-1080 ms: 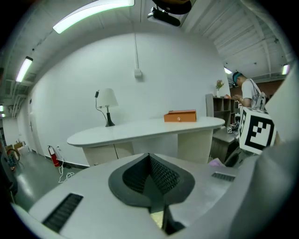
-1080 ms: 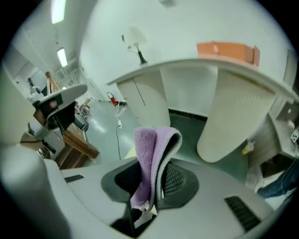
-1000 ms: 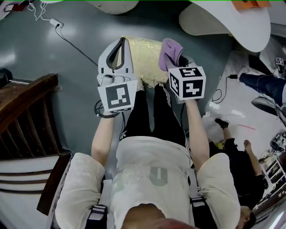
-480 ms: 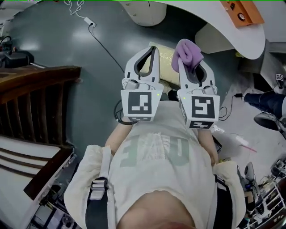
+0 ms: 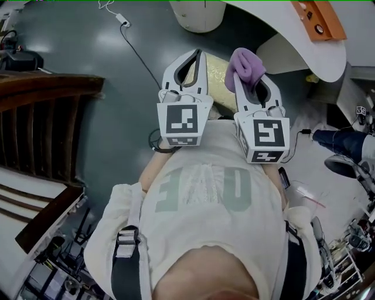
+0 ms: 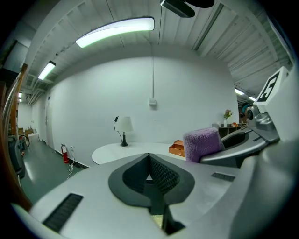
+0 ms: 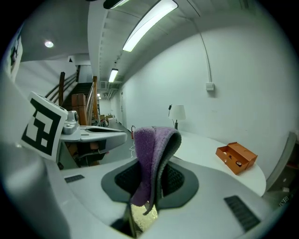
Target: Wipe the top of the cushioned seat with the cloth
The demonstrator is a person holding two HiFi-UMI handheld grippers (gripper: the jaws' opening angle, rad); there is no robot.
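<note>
The cushioned seat [image 5: 218, 75] is pale yellow and shows only as a strip between and beyond my two grippers in the head view. My right gripper [image 5: 253, 75] is shut on a folded purple cloth [image 5: 246, 65], which sticks up from its jaws [image 7: 154, 161]. My left gripper [image 5: 190, 65] is shut with nothing in it, held level beside the right one; the cloth [image 6: 202, 143] shows to its right. Both grippers are raised high, pointing out into the room. A sliver of the seat [image 7: 142, 218] shows below the right jaws.
A dark wooden chair back [image 5: 41, 135] stands at the left. A white curved table [image 5: 275, 29] with an orange box [image 5: 313, 17] lies ahead, a round white base [image 5: 196, 13] beyond the seat. A cable [image 5: 137, 55] runs over the grey floor. Another person's leg [image 5: 343, 140] is at the right.
The person has risen: both grippers lifted away from the seat and came closer to the head camera, the cloth still held in the right one. The seat is now mostly hidden.
</note>
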